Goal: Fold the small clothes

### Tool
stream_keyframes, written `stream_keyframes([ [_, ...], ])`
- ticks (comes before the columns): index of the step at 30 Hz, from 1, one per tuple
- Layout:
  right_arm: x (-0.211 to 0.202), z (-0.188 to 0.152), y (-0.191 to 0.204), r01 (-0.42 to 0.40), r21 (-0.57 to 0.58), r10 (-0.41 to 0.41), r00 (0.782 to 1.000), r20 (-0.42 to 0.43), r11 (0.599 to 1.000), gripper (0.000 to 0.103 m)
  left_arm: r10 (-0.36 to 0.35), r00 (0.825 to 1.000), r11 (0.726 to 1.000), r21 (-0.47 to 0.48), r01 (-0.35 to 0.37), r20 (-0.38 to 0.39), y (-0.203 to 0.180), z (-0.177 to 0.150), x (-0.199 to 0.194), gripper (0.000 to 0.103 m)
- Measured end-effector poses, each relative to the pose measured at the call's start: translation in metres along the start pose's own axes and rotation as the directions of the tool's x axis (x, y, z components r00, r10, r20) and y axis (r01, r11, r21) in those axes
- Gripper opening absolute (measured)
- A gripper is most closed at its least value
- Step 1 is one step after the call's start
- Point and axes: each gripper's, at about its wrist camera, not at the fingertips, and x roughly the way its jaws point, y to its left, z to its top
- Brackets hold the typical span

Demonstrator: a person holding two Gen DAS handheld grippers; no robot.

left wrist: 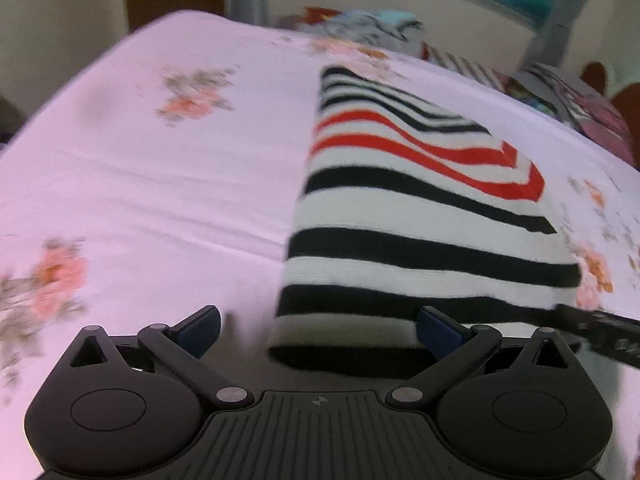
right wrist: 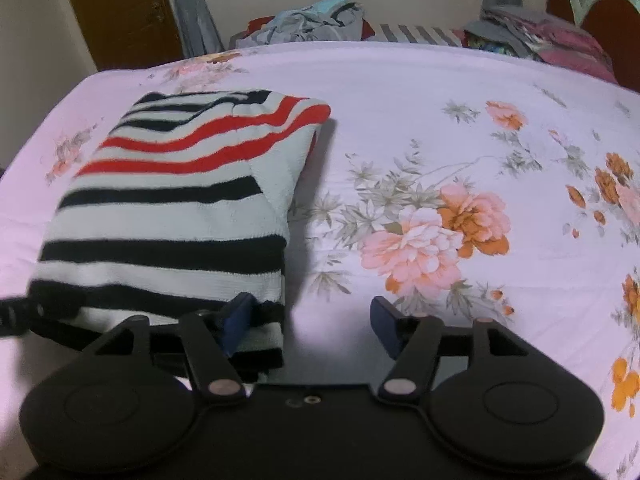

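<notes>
A folded striped garment (left wrist: pixel 408 216), white with black and red stripes, lies on the floral bedsheet (left wrist: pixel 140 168). In the left wrist view my left gripper (left wrist: pixel 318 330) is open at the garment's near end, its fingers either side of the near left corner. In the right wrist view the garment (right wrist: pixel 172 208) lies left of centre. My right gripper (right wrist: pixel 308 326) is open; its left finger (right wrist: pixel 236 320) rests against the garment's near right corner and its right finger stands over bare sheet. The other gripper's edge shows at the far left (right wrist: pixel 12 316).
A heap of unfolded clothes (right wrist: pixel 316 16) lies at the far edge of the bed, with more folded and loose fabrics (right wrist: pixel 536 36) at the far right. A wooden door (right wrist: pixel 120 12) and a window wall stand behind. The sheet (right wrist: pixel 460 184) stretches to the right.
</notes>
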Motion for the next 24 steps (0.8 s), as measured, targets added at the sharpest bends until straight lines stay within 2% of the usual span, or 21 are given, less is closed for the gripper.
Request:
stream_keyframes([
  [2, -0.019, -0.003, -0.001, -0.003, 0.004, 0.003, 0.999, 0.045, 1.0, 0.062, 0.016, 1.0, 1.0, 0.003, -0.016, 0.014, -0.001, -0.002, -0.014, 0.103],
  [7, -0.069, -0.022, -0.002, -0.08, -0.018, 0.081, 0.991, 0.102, 0.997, 0.062, 0.021, 0.997, 1.0, -0.01, -0.02, 0.073, -0.003, -0.013, -0.062, 0.103],
  [12, -0.124, -0.049, -0.001, -0.138, -0.103, 0.153, 0.977, 0.152, 0.985, 0.062, 0.083, 0.974, 0.996, -0.042, -0.076, 0.21, -0.003, -0.039, -0.127, 0.103],
  [15, -0.156, -0.063, -0.001, -0.176, -0.135, 0.198, 0.966, 0.167, 0.975, 0.064, 0.087, 0.959, 0.996, -0.057, -0.075, 0.268, -0.002, -0.058, -0.167, 0.103],
  [17, -0.184, -0.076, -0.002, -0.202, -0.149, 0.228, 0.955, 0.19, 0.968, 0.072, 0.074, 0.951, 0.997, -0.053, -0.061, 0.299, -0.002, -0.073, -0.192, 0.103],
  [20, -0.224, -0.093, -0.004, -0.197, -0.17, 0.234, 0.943, 0.237, 0.966, 0.081, 0.069, 0.95, 0.997, -0.047, -0.057, 0.303, -0.003, -0.094, -0.226, 0.103],
  [21, -0.237, -0.098, -0.004, -0.186, -0.178, 0.229, 0.939, 0.258, 0.966, 0.083, 0.077, 0.95, 0.997, -0.044, -0.066, 0.303, -0.003, -0.101, -0.237, 0.103],
  [23, -0.265, -0.109, -0.003, -0.134, -0.193, 0.191, 0.93, 0.314, 0.972, 0.096, 0.088, 0.948, 0.996, -0.041, -0.079, 0.305, -0.006, -0.113, -0.255, 0.103],
  [24, -0.276, -0.113, -0.003, -0.11, -0.197, 0.172, 0.926, 0.336, 0.974, 0.098, 0.094, 0.947, 0.995, -0.04, -0.086, 0.308, -0.006, -0.121, -0.266, 0.103],
])
